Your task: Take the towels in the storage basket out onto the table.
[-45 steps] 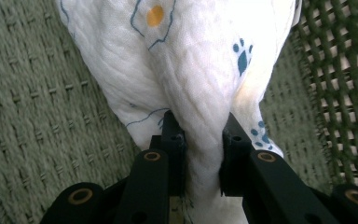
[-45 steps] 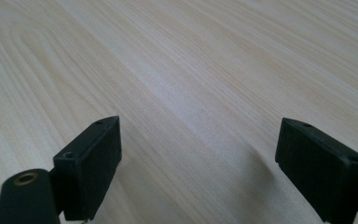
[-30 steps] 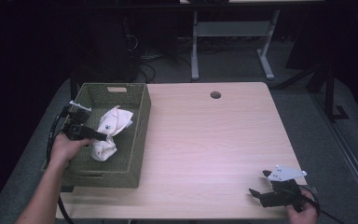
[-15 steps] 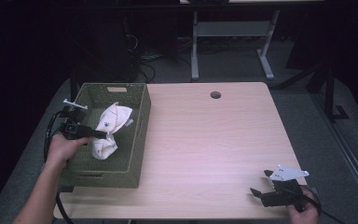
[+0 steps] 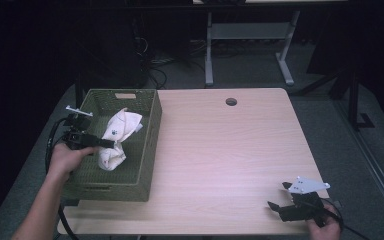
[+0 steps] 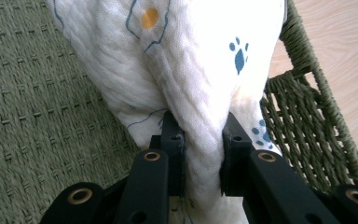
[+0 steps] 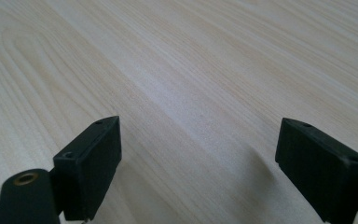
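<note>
- White crumpled cloth with blue paw prints (image 6: pixel 200 70) sits inside the olive woven basket (image 5: pixel 152 145); my left gripper (image 6: pixel 200 158) is clenched on a fold.
- Lift straight, clear the rim before swinging out.
- My right gripper (image 7: pixel 196 158) hangs released over the pale wooden table (image 5: pixel 230 150), idle.

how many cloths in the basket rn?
1 that I can see. The white printed cloth sits bunched inside the green woven basket at the table's left, pinched by the left gripper. Its folds could hide another piece underneath.
</note>
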